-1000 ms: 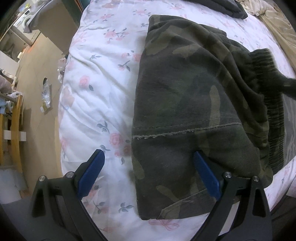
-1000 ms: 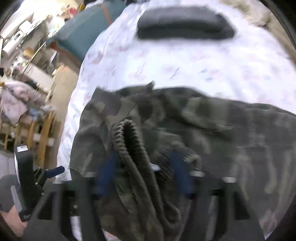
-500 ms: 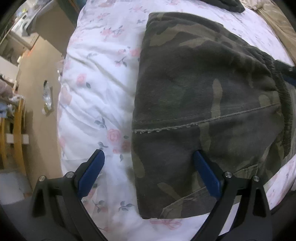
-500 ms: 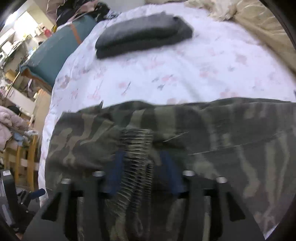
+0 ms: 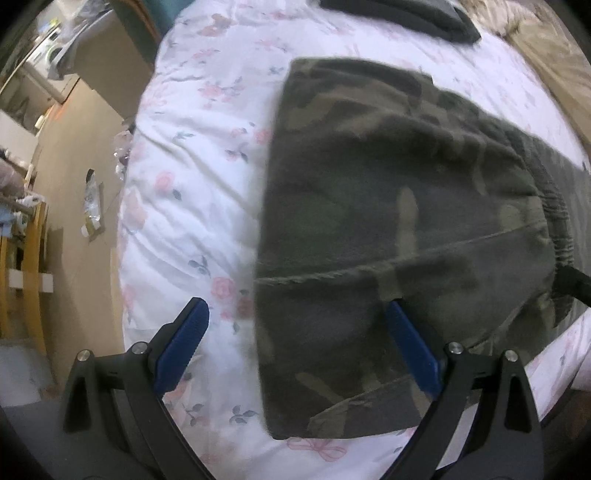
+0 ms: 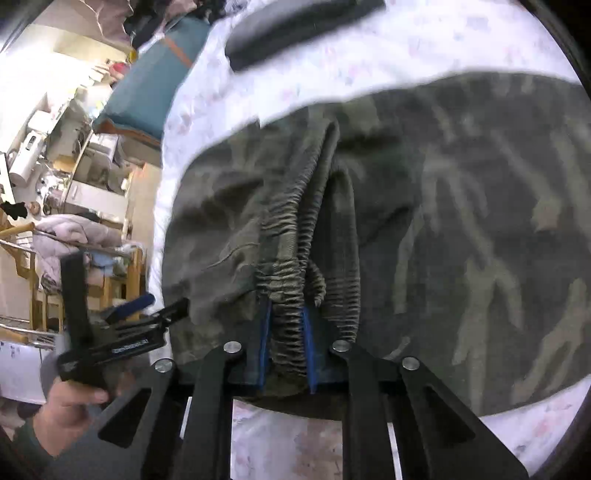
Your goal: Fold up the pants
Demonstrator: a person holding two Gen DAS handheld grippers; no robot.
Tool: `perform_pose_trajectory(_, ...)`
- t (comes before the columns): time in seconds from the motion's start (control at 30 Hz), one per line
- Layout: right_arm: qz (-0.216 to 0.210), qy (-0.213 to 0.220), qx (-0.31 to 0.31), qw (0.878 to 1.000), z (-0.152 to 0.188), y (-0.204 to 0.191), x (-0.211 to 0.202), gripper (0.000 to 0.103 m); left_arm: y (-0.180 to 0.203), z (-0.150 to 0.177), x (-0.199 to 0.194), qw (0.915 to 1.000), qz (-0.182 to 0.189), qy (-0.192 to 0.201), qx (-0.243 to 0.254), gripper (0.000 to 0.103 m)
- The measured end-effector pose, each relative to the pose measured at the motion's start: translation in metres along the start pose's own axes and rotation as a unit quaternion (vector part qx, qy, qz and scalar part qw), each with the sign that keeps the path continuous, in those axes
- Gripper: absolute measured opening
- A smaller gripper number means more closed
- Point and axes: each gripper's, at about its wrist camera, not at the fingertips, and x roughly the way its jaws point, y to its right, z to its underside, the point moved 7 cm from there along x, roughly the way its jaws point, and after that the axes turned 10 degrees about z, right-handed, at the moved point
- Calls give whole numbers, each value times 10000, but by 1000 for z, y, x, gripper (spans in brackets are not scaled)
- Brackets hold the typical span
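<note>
Tongs on the right [image 6: 284, 328] are clamped on the ribbed waistband [image 6: 291, 266] of the camouflage pants [image 5: 388, 221], the blue pads pressing the gathered elastic from both sides. Left tongs [image 5: 295, 343] are spread wide and grip nothing; one blue pad sits over the pants' near corner, the other over the floral bedsheet [image 5: 192, 177] beside the pants' folded edge. The pants lie folded on the bed, near its edge. Beyond the pants on the same sheet lies a folded dark garment [image 6: 295, 26], well apart from them.
</note>
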Motion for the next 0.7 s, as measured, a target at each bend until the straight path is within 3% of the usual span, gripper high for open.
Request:
perform_pose_trajectory(0.03, 75, -110, 1, 9999, 0, 3, 2, 17, 0, 1, -2, 10000, 13, 17, -3, 95)
perform_pose_trajectory(0.07, 329, -486, -29, 9983, 4, 10, 14, 18, 1, 1, -1, 10000, 27, -9, 19, 95)
perform_pose_trajectory(0.13, 613, -1084, -69, 9922, 13, 19, 32, 25, 1, 5, 2, 9999, 61, -124, 29, 95)
perform_pose_trajectory(0.17, 717, -1159, -109, 9906, 11, 20, 32, 33, 0, 6, 3, 9998, 91, -156, -39, 95)
perform_pose_trajectory(0.27, 988, -824, -432, 9908, -11, 10, 10, 51, -5, 5, -1, 9997, 136, -107, -146, 95)
perform_pose_trajectory(0.43, 1048, -83, -1461, 9837, -81, -39, -11, 53, -24, 3, -4, 9994, 164, -51, -308, 95)
perform_pose_trajectory(0.53, 743, 43, -2104, 9748, -126, -83, 8, 53, -31, 15, 1, 9964, 524, -306, -587, 95)
perform_pose_trajectory(0.63, 478, -169, -2723, 9609, -151, -129, 50, 52, -35, 27, 4, 9934, 794, -453, -686, 89)
perform_pose_trajectory(0.7, 656, -328, -3085, 9484, -162, -144, 84, 52, -37, 35, 9, 9907, 992, -608, -711, 82)
